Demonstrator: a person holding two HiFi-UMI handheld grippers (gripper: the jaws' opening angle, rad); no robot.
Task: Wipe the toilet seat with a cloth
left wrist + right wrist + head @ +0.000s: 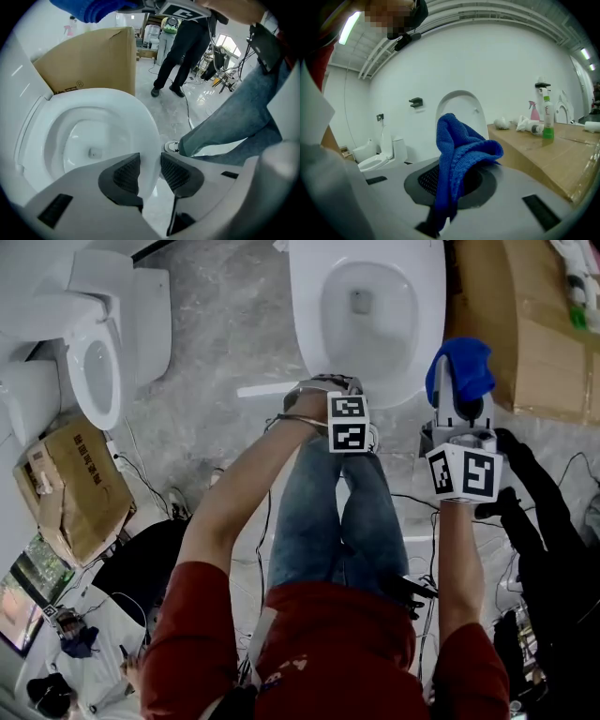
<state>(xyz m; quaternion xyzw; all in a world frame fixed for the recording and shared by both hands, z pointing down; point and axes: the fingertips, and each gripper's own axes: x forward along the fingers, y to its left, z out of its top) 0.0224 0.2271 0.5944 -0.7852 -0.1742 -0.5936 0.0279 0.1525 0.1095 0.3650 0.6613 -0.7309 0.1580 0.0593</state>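
The big white toilet (305, 287) stands at the far side, in the middle. Its toilet seat (427, 324) lies flat around the bowl. A brown cardboard box (534, 324) stands just to the right of it.

The left claw (323, 388) is at the near edge of the seat. It is partly open, and the seat's edge sits in the gap between its two sides. I don't think it is squeezing.

The right claw (459, 407) is up in the air, to the right of the seat's near end. It is closed tight on the blue cloth (464, 362). The cloth sticks up out of it in a bunch and does not touch the seat.

The cloth looks soft, light and floppy, so it should bend around the smooth, hard seat. Holding it by one bunched end seems best, so the loose part can rub.
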